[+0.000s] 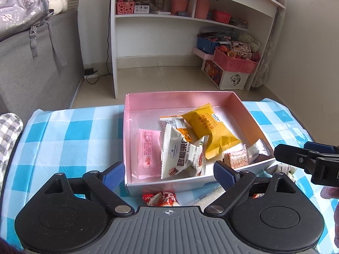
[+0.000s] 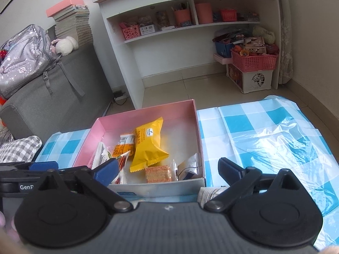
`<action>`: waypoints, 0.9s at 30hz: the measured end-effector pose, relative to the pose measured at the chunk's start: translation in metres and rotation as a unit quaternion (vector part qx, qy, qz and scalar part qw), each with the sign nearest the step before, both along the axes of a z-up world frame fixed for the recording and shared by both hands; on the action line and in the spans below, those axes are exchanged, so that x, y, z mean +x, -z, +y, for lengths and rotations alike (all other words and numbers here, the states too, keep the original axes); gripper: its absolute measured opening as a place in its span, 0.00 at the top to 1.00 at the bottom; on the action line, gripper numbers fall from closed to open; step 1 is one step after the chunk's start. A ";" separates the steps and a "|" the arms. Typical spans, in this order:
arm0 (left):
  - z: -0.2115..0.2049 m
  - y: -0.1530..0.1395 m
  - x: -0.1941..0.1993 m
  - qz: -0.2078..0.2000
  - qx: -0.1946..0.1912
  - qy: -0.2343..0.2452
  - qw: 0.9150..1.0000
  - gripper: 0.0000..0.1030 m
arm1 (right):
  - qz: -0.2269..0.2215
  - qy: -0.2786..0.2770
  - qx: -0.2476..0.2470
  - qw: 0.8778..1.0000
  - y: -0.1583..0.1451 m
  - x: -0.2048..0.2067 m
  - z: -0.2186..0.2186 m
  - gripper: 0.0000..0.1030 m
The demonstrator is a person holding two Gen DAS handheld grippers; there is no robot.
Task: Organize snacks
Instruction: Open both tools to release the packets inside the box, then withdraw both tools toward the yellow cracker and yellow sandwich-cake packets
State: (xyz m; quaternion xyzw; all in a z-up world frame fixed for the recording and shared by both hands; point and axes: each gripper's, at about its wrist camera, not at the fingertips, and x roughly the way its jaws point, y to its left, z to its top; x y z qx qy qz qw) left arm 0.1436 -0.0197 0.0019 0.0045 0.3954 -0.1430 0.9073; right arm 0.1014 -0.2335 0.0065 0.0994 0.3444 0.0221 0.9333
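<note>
Mid-sort, by the look of it: most snacks already in the pink box (image 1: 148,101) on the checked counter (image 1: 70,139), among them a yellow packet (image 1: 209,131), a white pecan packet (image 1: 180,156), a pink sachet (image 1: 148,150) and a clear-wrapped wafer (image 1: 236,158). Left gripper (image 1: 169,172) released, jaws spread wide across the near wall of the box, nothing between them. Right gripper (image 2: 167,170) likewise released and empty, hovering over the box's near right corner.

Next step, as a guess: collecting the strays outside the box. Calls for dropping low in front of the near wall and closing on thin, crinkly film lying flat (slippery, likely to skid on the plastic cloth).

Red-and-white wrapper (image 1: 161,198) on the counter just before the box, visible only from the left wrist. Pale printed packet (image 2: 209,192) beside the box's right corner, clearest from the right wrist; in the left view, only a scrap showing behind the other gripper.
</note>
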 end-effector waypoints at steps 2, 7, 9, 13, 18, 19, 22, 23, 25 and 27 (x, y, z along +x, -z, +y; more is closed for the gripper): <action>0.003 -0.002 -0.010 0.000 0.001 -0.002 1.000 0.08 | 0.001 -0.006 -0.006 1.000 -0.002 -0.004 0.002 0.02; 0.013 -0.007 -0.032 0.005 0.002 -0.012 1.000 0.05 | 0.000 -0.026 -0.026 0.999 -0.007 -0.017 0.010 0.00; 0.016 -0.005 -0.042 0.007 0.007 -0.018 1.000 0.04 | 0.000 -0.031 -0.032 0.999 -0.008 -0.022 0.012 0.00; 0.023 0.001 -0.056 0.010 0.007 -0.025 1.000 0.03 | -0.002 -0.046 -0.043 0.998 -0.009 -0.030 0.016 0.00; 0.032 0.017 -0.066 0.021 0.014 -0.036 0.999 0.02 | 0.000 -0.064 -0.068 0.996 -0.003 -0.042 0.015 0.00; 0.034 0.022 -0.067 0.026 0.014 -0.043 0.999 0.02 | 0.001 -0.067 -0.073 0.995 -0.001 -0.044 0.014 0.00; 0.038 0.037 -0.069 0.046 0.014 -0.059 0.997 0.02 | 0.004 -0.077 -0.087 0.993 0.005 -0.050 0.010 0.00; 0.038 0.041 -0.070 0.049 0.014 -0.063 0.997 0.02 | 0.006 -0.080 -0.090 0.993 0.007 -0.051 0.008 0.00; 0.037 0.048 -0.071 0.050 0.012 -0.074 0.996 0.02 | 0.012 -0.084 -0.096 0.992 0.012 -0.053 0.006 0.00; 0.033 0.055 -0.072 0.044 0.011 -0.078 0.996 0.02 | 0.016 -0.092 -0.103 0.990 0.017 -0.055 0.004 0.00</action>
